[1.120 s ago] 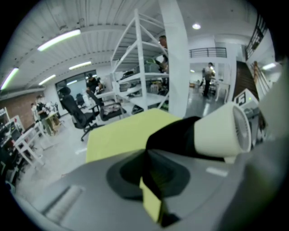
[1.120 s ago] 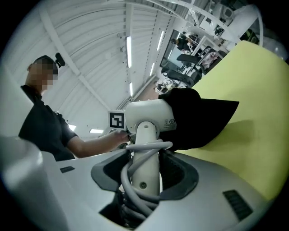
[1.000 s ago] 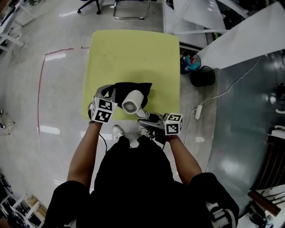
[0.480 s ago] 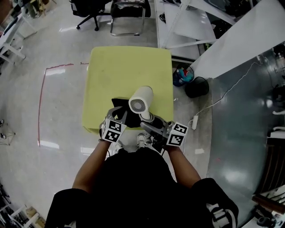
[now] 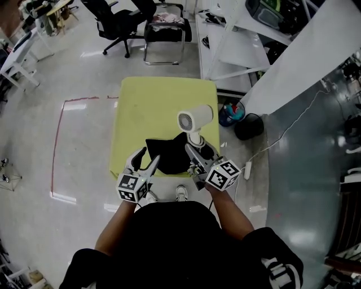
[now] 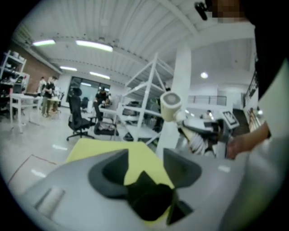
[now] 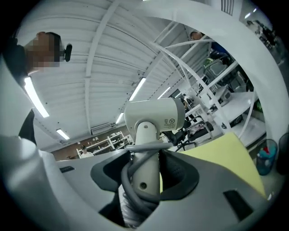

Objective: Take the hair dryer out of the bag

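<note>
On the near half of the yellow table [image 5: 146, 101] lies the black bag [image 5: 169, 155], flat and crumpled, with its corners sticking out. The hair dryer [image 5: 194, 119] is out of it, held up over the table at the bag's right edge. Its white barrel lies sideways and the grille end faces the left side of the head view.

The right gripper [image 5: 197, 151] has the dryer by the handle. In the right gripper view the jaws stand fairly wide, one pad on each side of the handle and pressing on it. The grey cord [image 7: 131, 180] is wound in loops round the handle between them. The barrel sits above the jaws, with ceiling lights behind it.

The left gripper [image 5: 144, 159] is at the bag's left edge, and its jaws have just been opening. They now stand wide apart and grip nothing. In the left gripper view the bag and a strip of yellow table show through the gap, but neither pad presses on the cloth. Whether the jaw tips touch the bag I cannot tell.

Beyond the table's far edge stand an office chair [image 5: 121, 17] and a metal-framed chair [image 5: 163, 31]. A dark bin [image 5: 248, 127] is on the floor just right of the table.
</note>
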